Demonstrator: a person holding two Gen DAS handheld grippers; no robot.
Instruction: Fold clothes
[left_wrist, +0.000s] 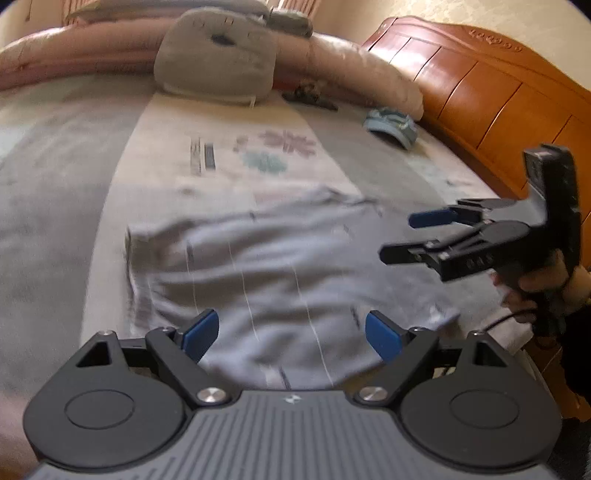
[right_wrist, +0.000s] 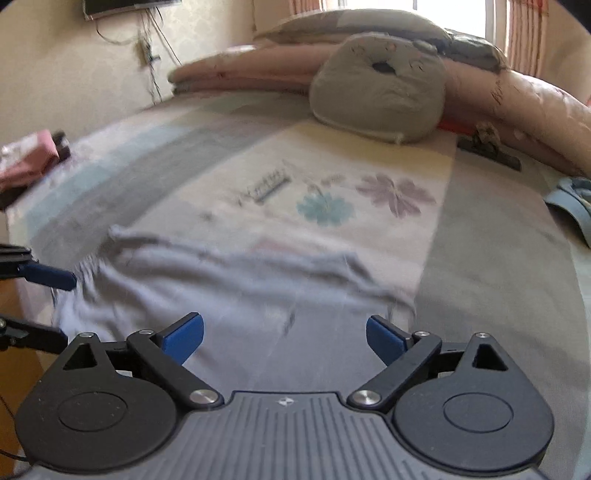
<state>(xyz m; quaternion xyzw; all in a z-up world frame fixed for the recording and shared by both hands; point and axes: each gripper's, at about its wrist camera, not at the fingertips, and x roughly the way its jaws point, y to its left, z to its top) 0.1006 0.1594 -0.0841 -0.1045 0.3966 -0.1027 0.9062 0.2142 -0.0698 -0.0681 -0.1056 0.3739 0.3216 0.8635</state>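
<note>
The fingers (left_wrist: 201, 334) of the left gripper (left_wrist: 291, 334) and of the right gripper (right_wrist: 284, 338) are spread wide with nothing between them. A grey-lilac garment (left_wrist: 258, 266) with thin pale lines lies rumpled on the near part of the bed (left_wrist: 55, 177). Print on the bedsheet is too blurred to read.
</note>
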